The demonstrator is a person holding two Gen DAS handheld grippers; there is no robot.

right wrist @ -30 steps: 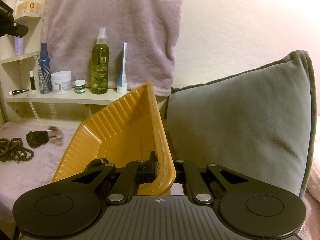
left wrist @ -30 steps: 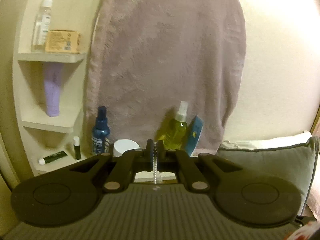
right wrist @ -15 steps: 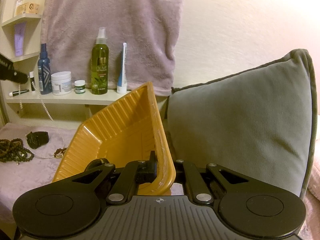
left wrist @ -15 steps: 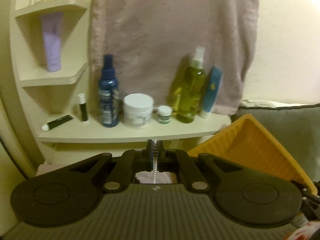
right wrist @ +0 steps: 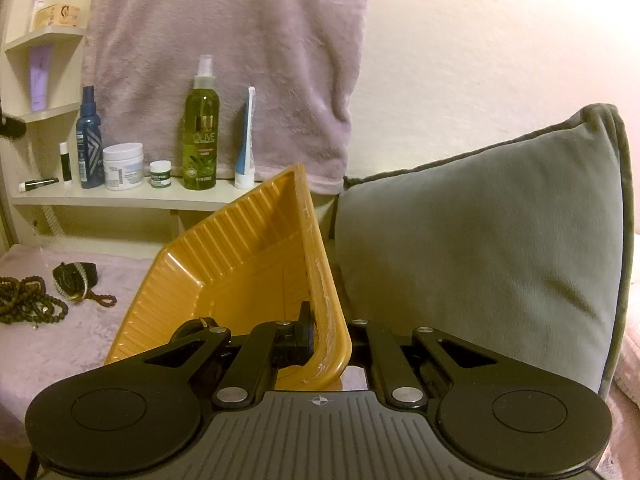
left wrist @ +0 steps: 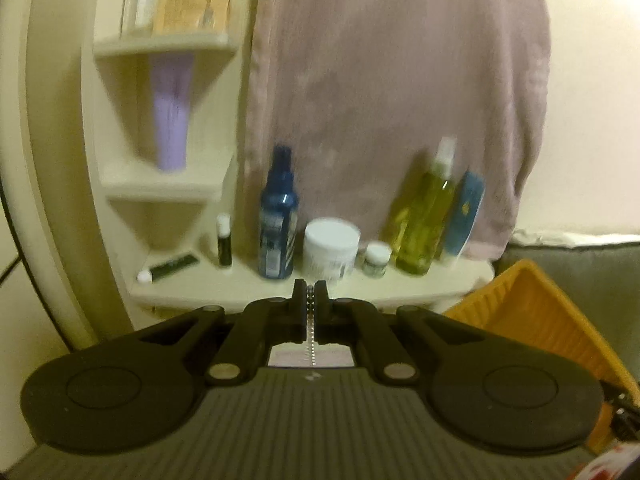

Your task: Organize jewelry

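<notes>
My left gripper (left wrist: 309,300) is shut on a thin white bead necklace (left wrist: 310,344) that hangs straight down between its fingers. My right gripper (right wrist: 320,328) is shut on the rim of a yellow ribbed tray (right wrist: 224,280) and holds it tilted on edge over the bed. The tray also shows in the left wrist view (left wrist: 536,320), low at the right. A dark brown bead necklace (right wrist: 28,300) and a black watch (right wrist: 74,276) with pale beads across it lie on the pink bedspread left of the tray.
A cream shelf (right wrist: 120,198) carries a blue spray bottle (right wrist: 89,140), a white jar (right wrist: 123,166), a small jar (right wrist: 160,174), an olive spray bottle (right wrist: 201,128) and a tube (right wrist: 246,140). A mauve towel (right wrist: 224,60) hangs behind. A grey pillow (right wrist: 480,248) stands right of the tray.
My left gripper rose again with the bead necklace, and its view tilted up along the shelves. The necklace's lower end now lies across the watch. The right gripper and tray stayed still.
</notes>
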